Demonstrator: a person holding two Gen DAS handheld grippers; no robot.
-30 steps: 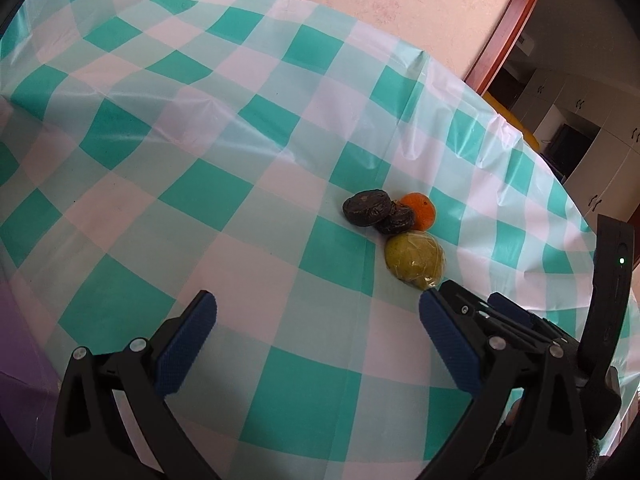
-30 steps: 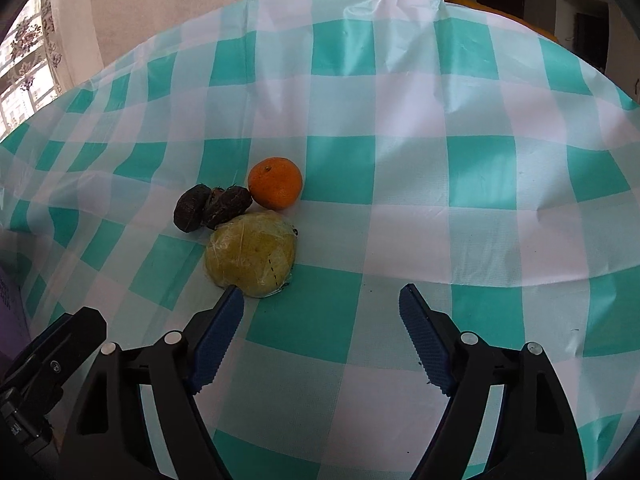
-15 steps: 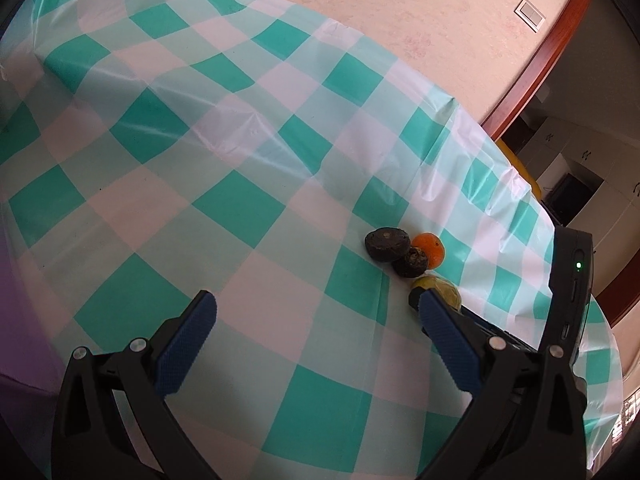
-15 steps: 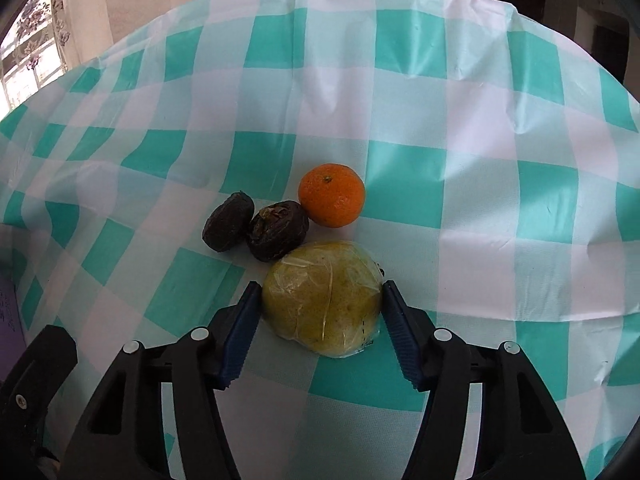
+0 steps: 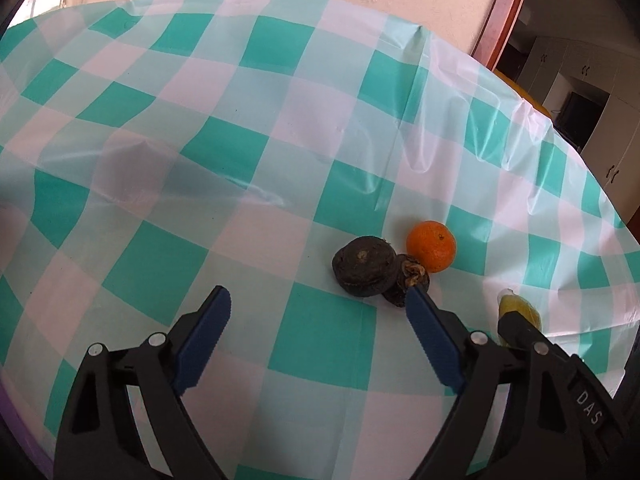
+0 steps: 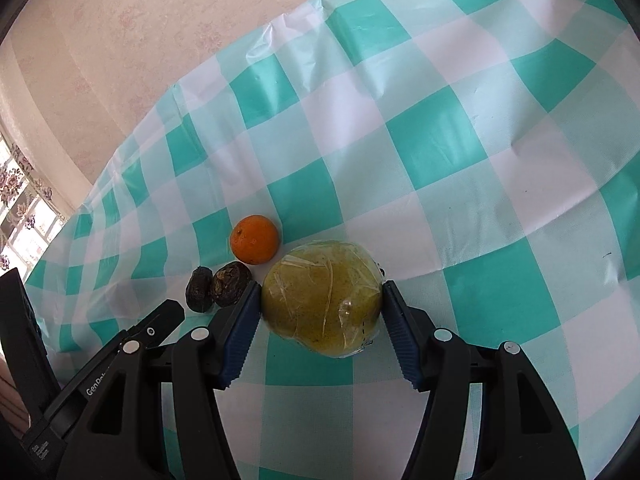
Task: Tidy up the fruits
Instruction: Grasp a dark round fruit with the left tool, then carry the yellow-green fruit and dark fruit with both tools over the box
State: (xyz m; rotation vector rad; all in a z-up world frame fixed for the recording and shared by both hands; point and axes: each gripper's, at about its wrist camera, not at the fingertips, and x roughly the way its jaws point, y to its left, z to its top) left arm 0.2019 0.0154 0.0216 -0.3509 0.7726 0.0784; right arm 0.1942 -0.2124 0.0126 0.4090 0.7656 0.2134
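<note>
Over the checked table (image 6: pixel 460 140) my right gripper (image 6: pixel 322 308) pinches the wrapped green fruit (image 6: pixel 322 304), while my left gripper (image 5: pixel 320 332), spread wide, holds nothing near two dark fruits (image 5: pixel 364 266).

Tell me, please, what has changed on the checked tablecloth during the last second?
The right gripper moved forward and closed on the plastic-wrapped yellow-green round fruit, carrying it right, away from the cluster. The left gripper came nearer the two dark wrinkled fruits, jaws open. The orange tangerine and the dark fruits remain together on the teal-and-white checked tablecloth.
</note>
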